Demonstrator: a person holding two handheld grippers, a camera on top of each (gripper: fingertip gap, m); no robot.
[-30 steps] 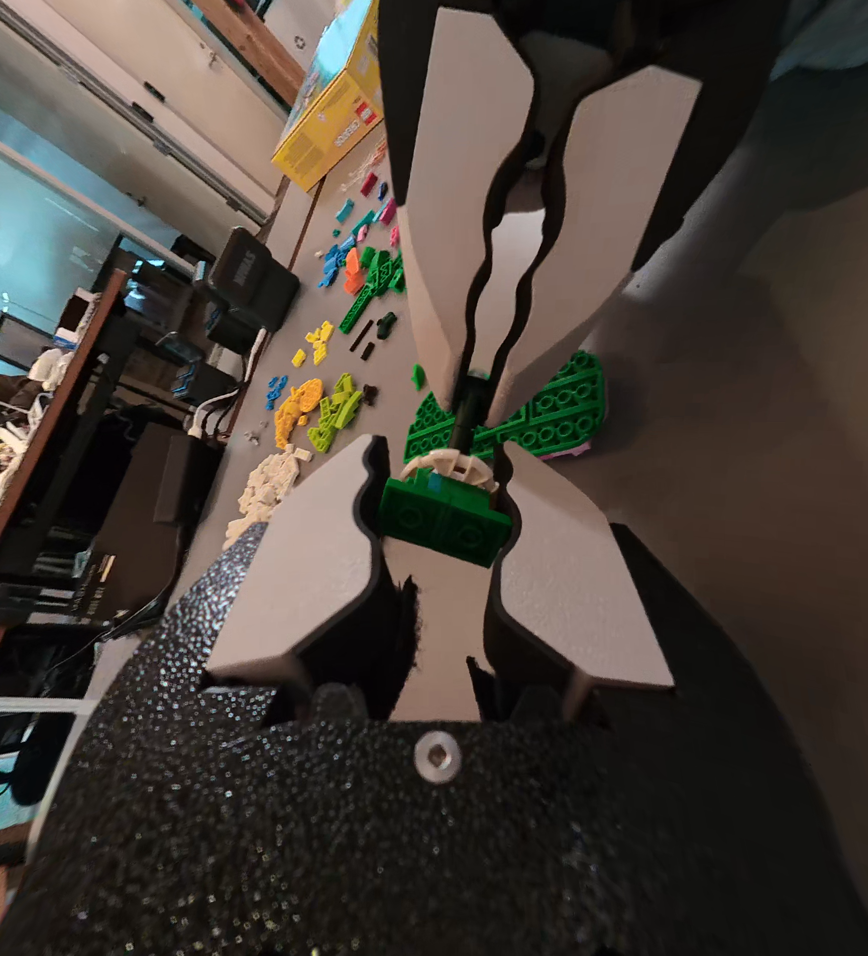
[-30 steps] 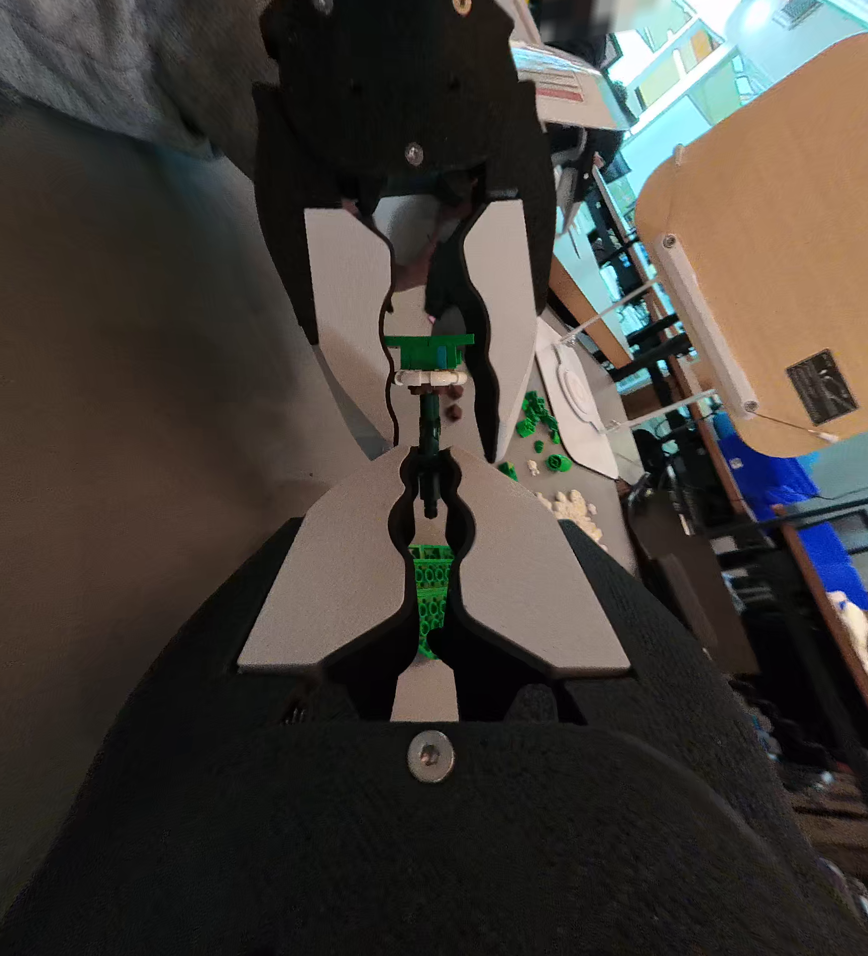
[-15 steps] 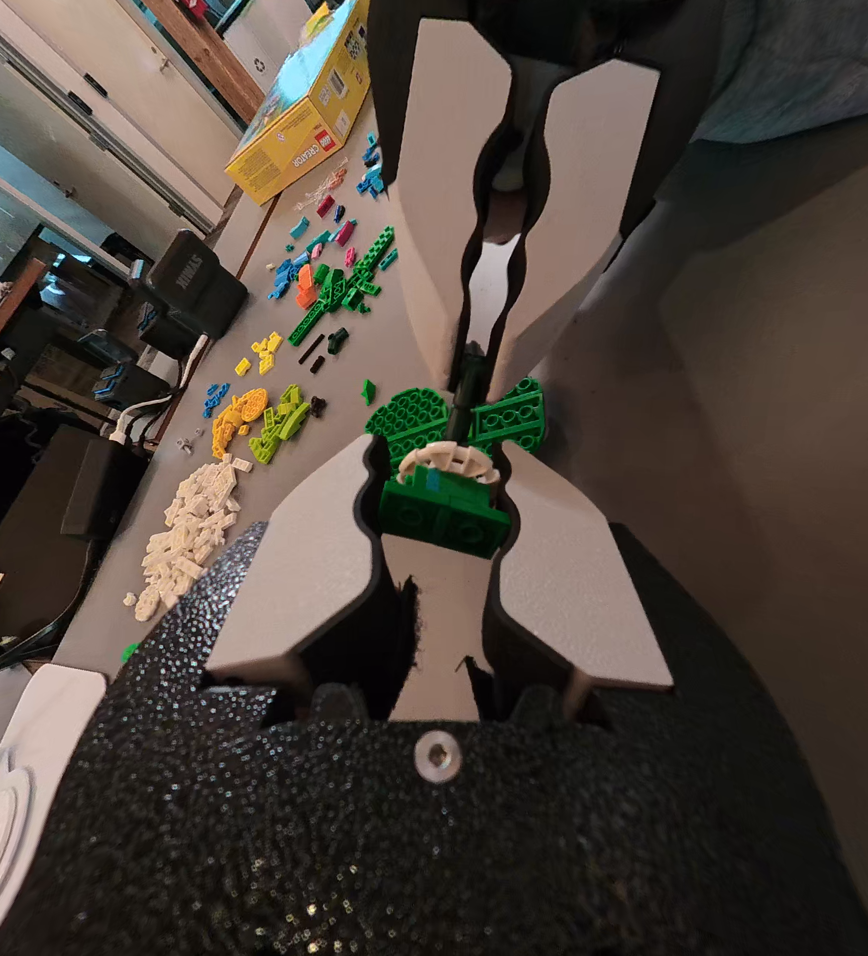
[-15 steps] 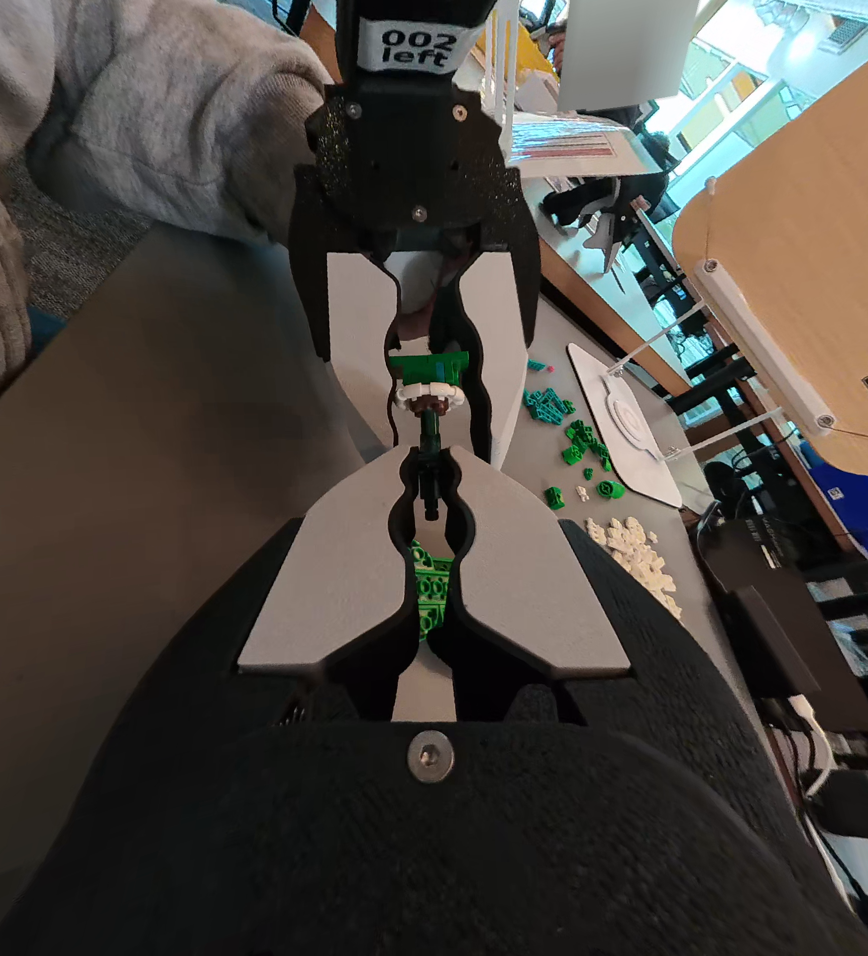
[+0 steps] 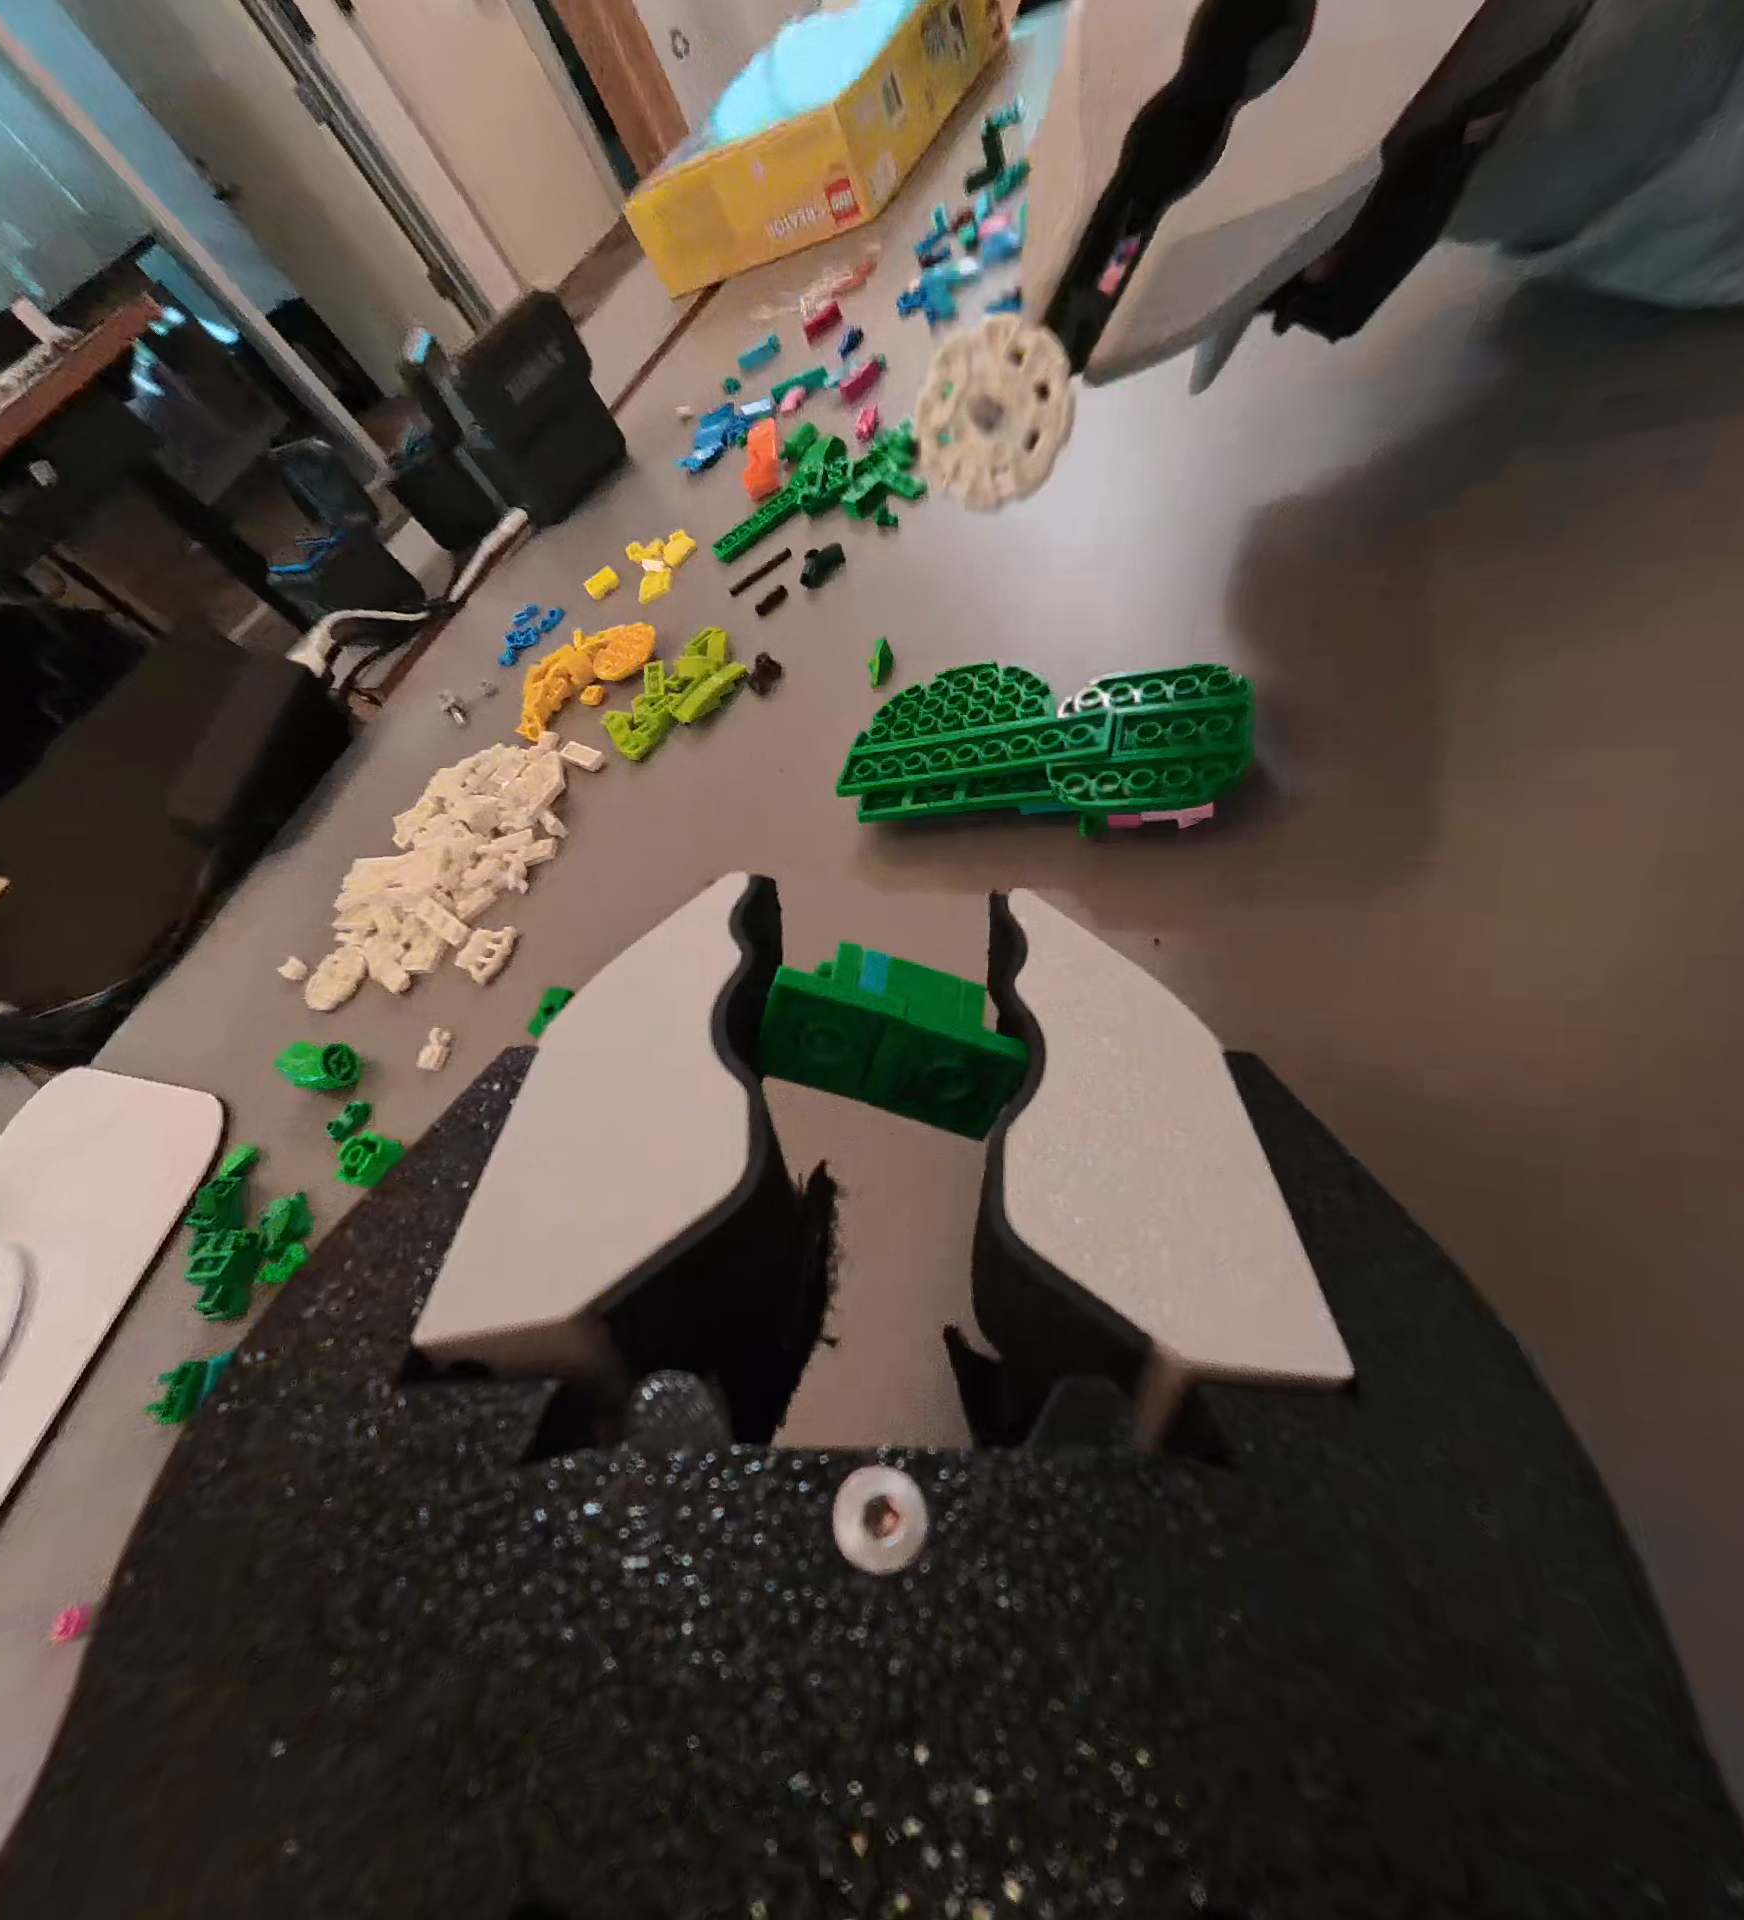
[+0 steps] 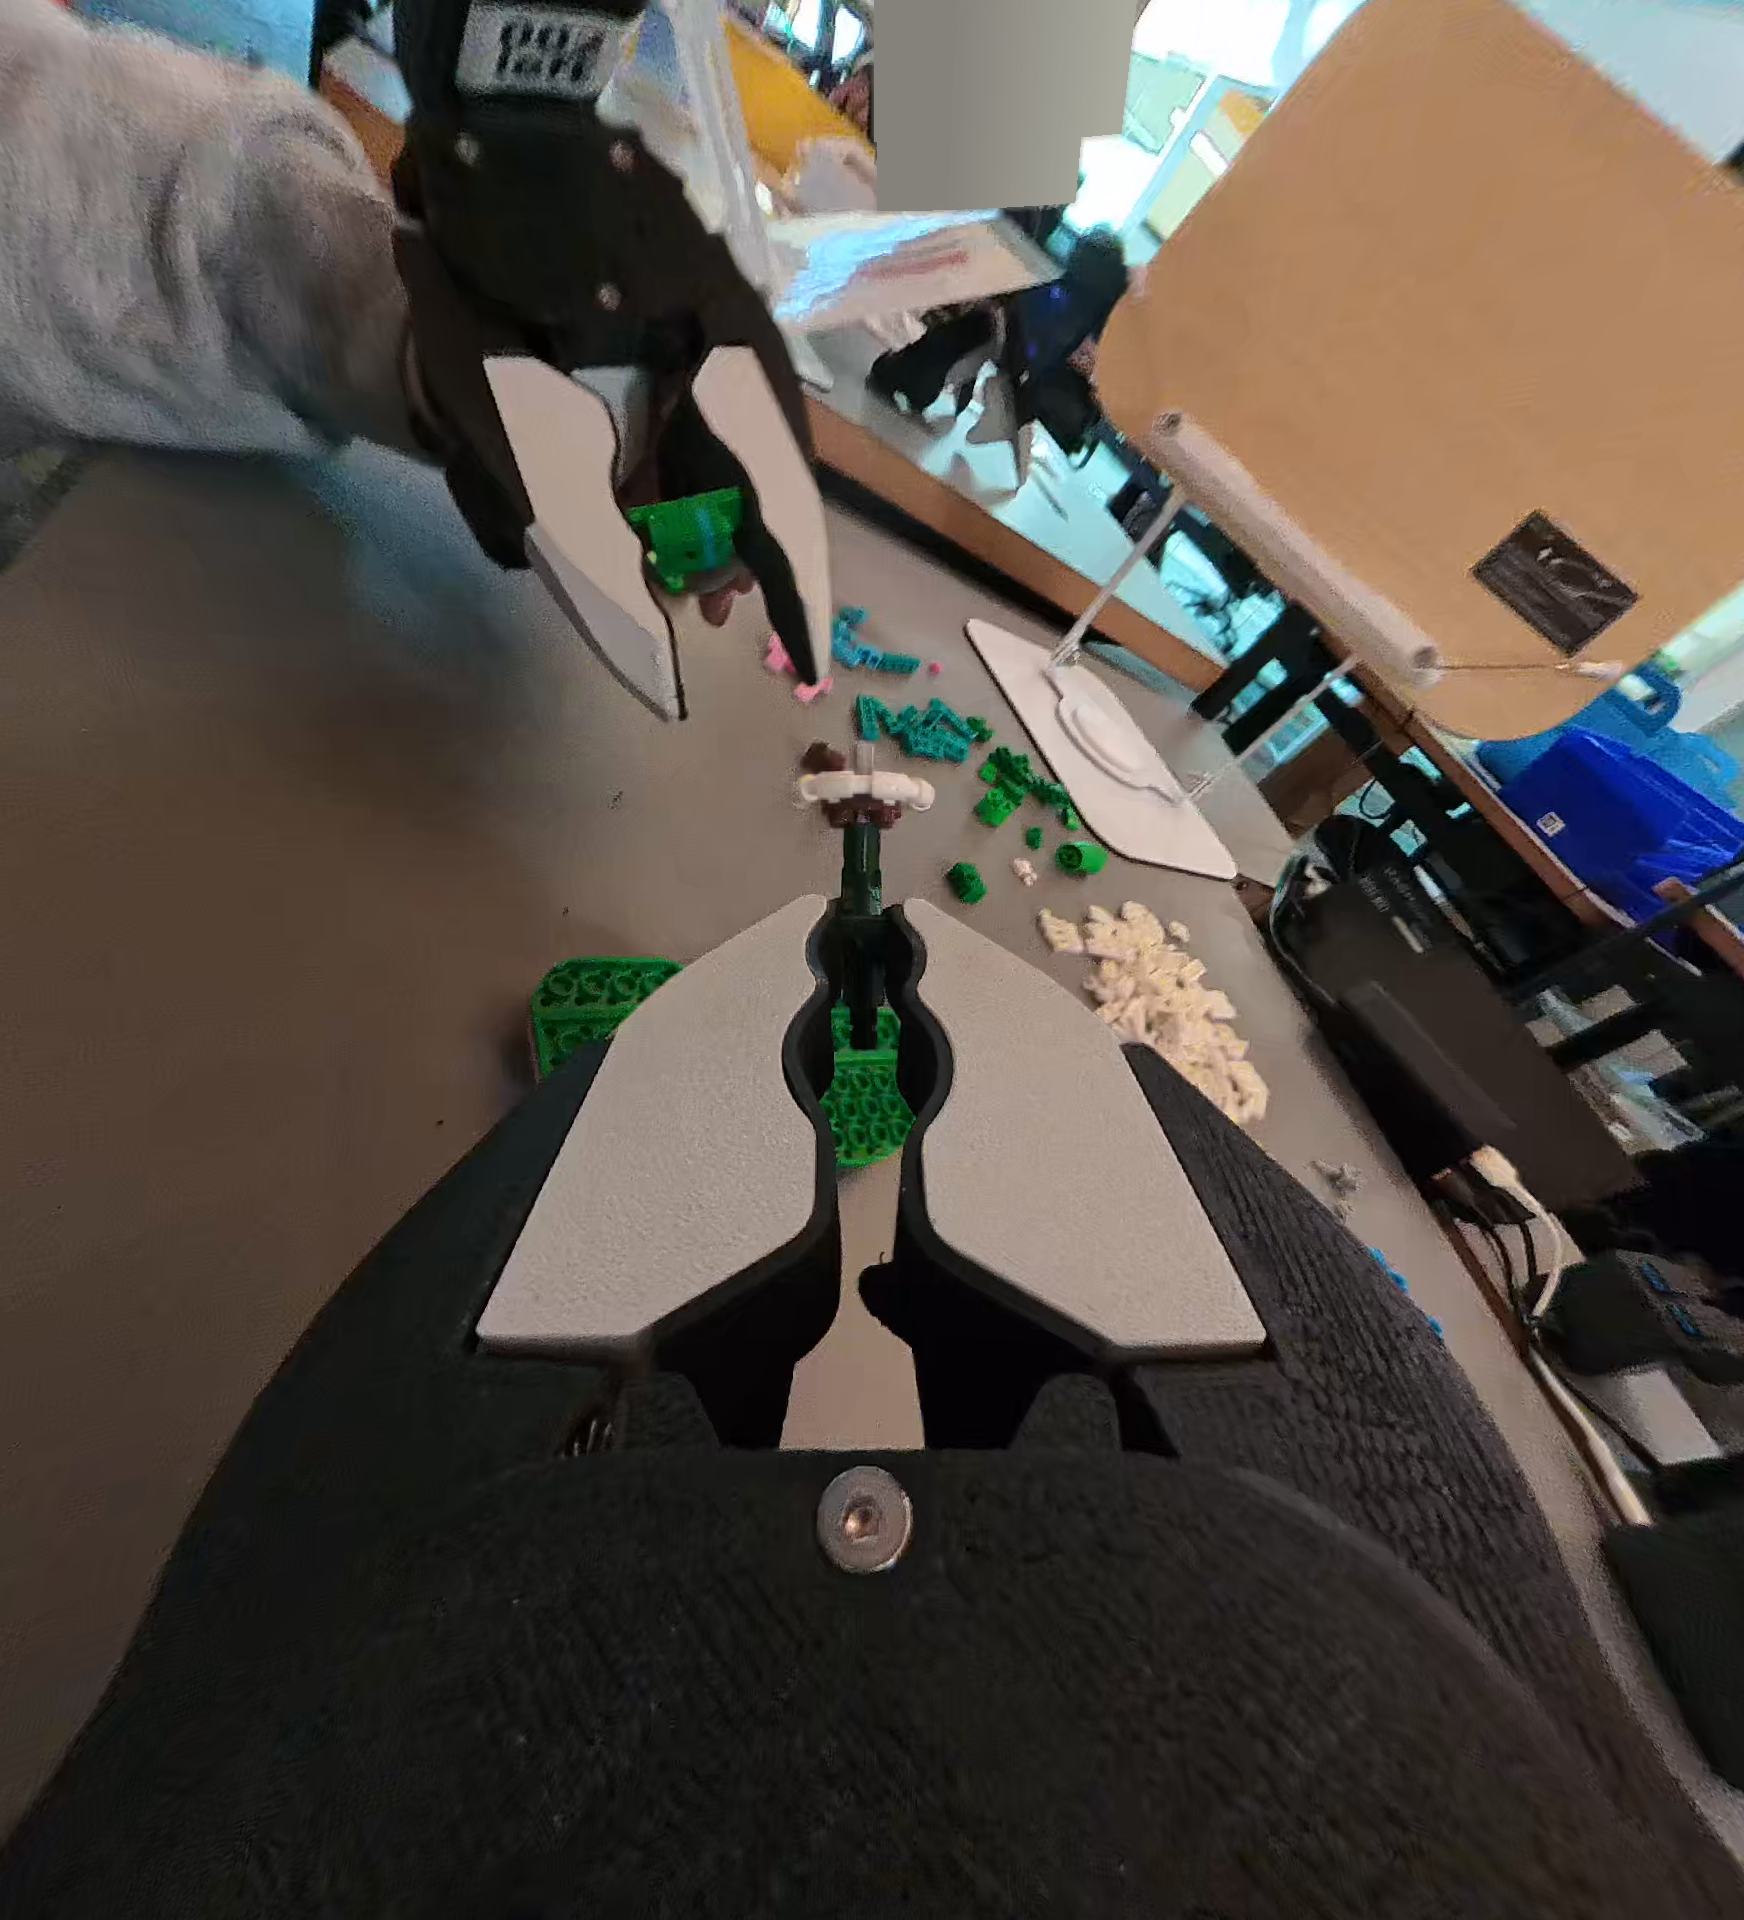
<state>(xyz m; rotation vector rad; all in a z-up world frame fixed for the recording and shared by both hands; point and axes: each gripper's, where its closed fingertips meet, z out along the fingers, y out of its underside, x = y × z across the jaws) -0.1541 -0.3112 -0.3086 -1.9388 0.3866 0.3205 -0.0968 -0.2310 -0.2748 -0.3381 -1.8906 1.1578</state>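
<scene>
The left gripper (image 5: 883,997) holds a green brick block (image 5: 889,1039) with a small blue stripe; its fingers are parted about as wide as the block and both pads press on the block's sides. The right gripper (image 6: 863,914) is almost closed on a dark green stem (image 6: 860,883), and at the far end of this stem sits a white round disc (image 6: 863,790) on a brown piece.

Half a second ago the block and the disc were joined, and the two grippers faced each other tip to tip. Now the two parts are separated: the block stays in the left gripper, the disc stays on the stem, and the grippers are well apart. In the left view the right gripper is now in the upper right corner, with the disc (image 5: 993,426) seen flat at its tip.

A green studded plate assembly (image 5: 1044,743) lies on the grey table (image 5: 1470,935), between the grippers. Sorted heaps of white bricks (image 5: 452,862), yellow bricks (image 5: 587,670) and lime bricks (image 5: 676,691) lie to the left, and a yellow box (image 5: 806,177) stands far behind.
</scene>
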